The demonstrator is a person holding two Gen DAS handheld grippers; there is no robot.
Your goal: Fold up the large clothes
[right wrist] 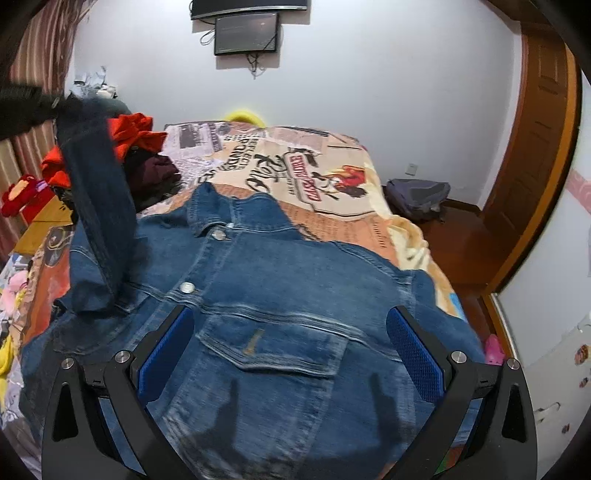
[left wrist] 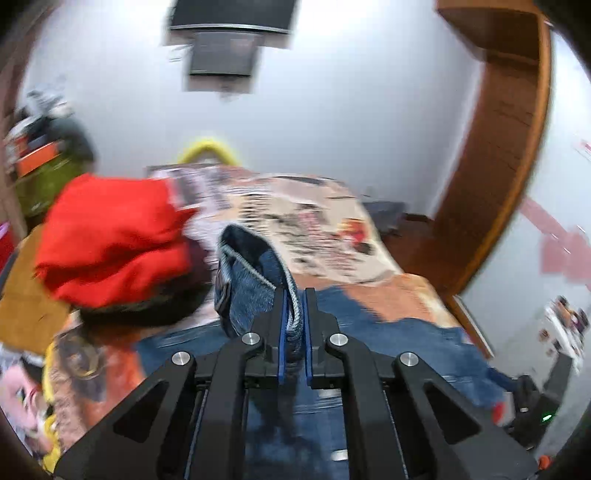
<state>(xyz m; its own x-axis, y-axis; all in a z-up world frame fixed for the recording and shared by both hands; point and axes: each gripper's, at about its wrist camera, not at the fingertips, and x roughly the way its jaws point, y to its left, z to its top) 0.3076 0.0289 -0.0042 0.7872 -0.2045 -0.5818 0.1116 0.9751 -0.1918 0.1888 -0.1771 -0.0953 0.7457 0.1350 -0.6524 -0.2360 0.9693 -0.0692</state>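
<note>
A blue denim jacket lies front up on the bed, collar at the far end. My left gripper is shut on the cuff of the jacket's sleeve and holds it lifted; in the right wrist view the left gripper is at the upper left with the sleeve hanging from it down to the jacket's left side. My right gripper is open and empty, just above the jacket's chest pocket.
The bed has a printed blanket. A pile of red and dark clothes sits at the bed's far left. A grey backpack lies on the floor by the wooden door. Two screens hang on the far wall.
</note>
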